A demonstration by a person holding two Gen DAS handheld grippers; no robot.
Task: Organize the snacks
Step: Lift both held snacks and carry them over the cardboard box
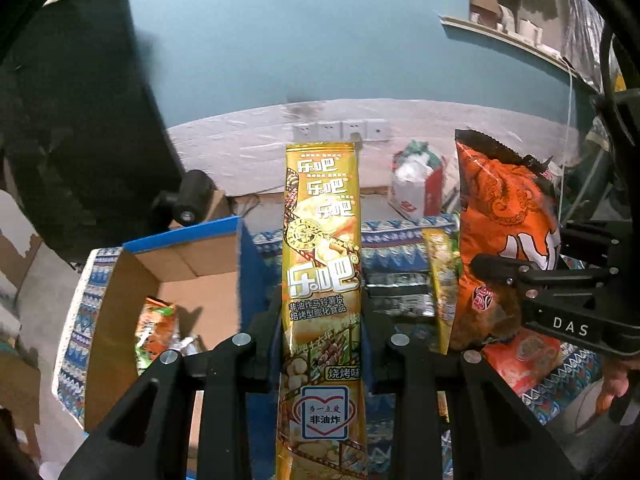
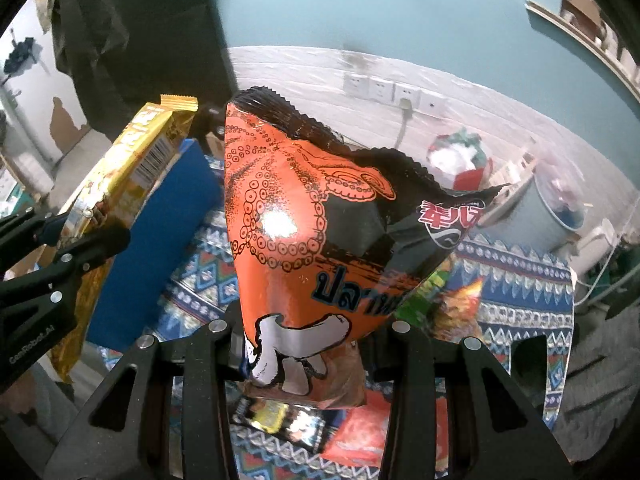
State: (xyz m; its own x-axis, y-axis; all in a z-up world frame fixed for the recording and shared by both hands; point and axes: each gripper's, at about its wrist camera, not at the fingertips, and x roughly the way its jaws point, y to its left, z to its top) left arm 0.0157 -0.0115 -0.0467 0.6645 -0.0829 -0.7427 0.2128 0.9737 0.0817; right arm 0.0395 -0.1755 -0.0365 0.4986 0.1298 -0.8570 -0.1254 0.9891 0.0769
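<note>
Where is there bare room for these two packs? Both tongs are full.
The cardboard box has bare floor along its back wall, behind the packets in its near corner. The patterned cloth is bare toward its right edge; nearer, loose snack packets crowd it.

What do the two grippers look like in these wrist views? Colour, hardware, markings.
Both are matte black, with angular linkage arms and round silver pivot screws. The right gripper, seen from the left wrist view, bears white "DAS" lettering. The left gripper, seen from the right wrist view, bears faint "GenRobot.AI" lettering.
</note>
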